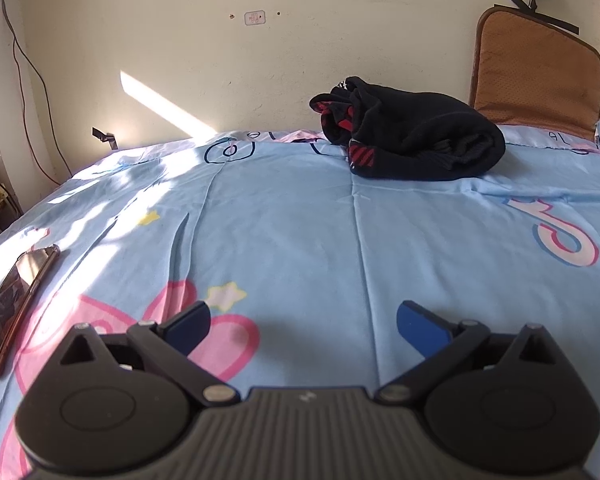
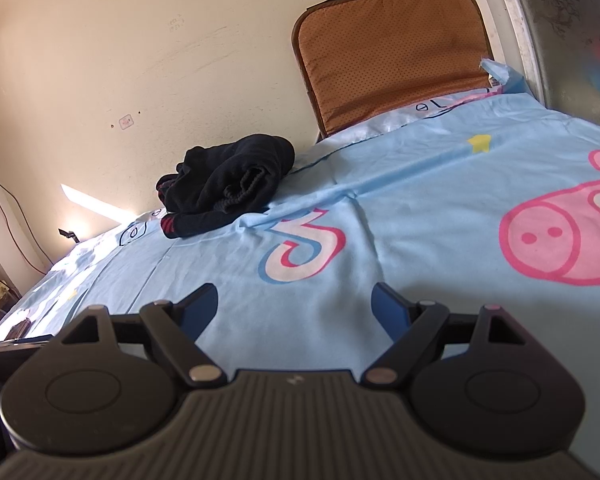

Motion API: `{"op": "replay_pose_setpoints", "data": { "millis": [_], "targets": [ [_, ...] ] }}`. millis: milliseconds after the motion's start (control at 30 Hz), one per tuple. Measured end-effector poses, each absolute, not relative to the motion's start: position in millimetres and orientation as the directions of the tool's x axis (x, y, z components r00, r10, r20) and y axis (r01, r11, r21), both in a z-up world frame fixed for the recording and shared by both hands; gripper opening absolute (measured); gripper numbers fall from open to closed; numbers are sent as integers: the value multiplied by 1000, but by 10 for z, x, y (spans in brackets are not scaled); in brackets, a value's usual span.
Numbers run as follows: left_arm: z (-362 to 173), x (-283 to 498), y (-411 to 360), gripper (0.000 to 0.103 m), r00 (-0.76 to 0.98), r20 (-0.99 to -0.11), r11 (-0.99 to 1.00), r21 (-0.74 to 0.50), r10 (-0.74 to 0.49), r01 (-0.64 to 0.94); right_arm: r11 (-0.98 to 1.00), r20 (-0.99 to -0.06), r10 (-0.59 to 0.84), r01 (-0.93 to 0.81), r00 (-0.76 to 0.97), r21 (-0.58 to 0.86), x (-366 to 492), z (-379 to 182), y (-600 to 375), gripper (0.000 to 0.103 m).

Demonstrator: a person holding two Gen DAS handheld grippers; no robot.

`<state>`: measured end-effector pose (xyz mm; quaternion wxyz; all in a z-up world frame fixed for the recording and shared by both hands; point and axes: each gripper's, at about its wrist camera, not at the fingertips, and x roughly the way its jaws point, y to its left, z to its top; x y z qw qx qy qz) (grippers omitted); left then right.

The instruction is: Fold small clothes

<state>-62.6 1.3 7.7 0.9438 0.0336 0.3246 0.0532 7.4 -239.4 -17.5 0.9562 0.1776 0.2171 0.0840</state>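
**Both tongs empty, garment still bundled at the far edge**

Left tongs [image 1: 303,326] sit low over the blue cartoon-print bedsheet [image 1: 300,240], fingers spread wide, nothing between them. Right tongs [image 2: 295,307] same story: spread apart, empty, hovering above the sheet near the printed "3".

Target is the black garment [image 1: 410,134], red-striped trim showing at cuff and inner fold. It lies in a loose rolled heap near the far edge of the bed, close to the wall, just beside the brown cushion [image 2: 388,52] propped at the head. Well apart from both tongs. From the right wrist view [image 2: 228,186] a ribbed hem or cuff faces the camera.

Phone [image 1: 14,304] lies on the sheet at the left, near the bed edge, clear of the garment.

Judgement: step in hand is the reach and first pick; no folding done yet.

How I'd do it well:
- Go for two separate edges, one per tongs. The red-trimmed cuff and the ribbed hem look like the readable handles.
- Pinch a single layer if possible; grabbing the roll mid-body will likely lift the whole lump.
- Drag it toward the open middle of the bed before spreading, there's flat room there.
- Keep the left-side sweep short of the phone.
- Flatten fully before the first fold; knit looks thick and will likely spring back.
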Motion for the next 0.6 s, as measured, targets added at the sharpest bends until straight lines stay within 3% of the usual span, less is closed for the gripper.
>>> {"op": "replay_pose_setpoints", "data": {
  "millis": [600],
  "targets": [
    [64,-629,1,103,781,-613,992,110,119,-64,920,-365,282,-142,887,365,71,-158,-2365,88]
  ]
}}
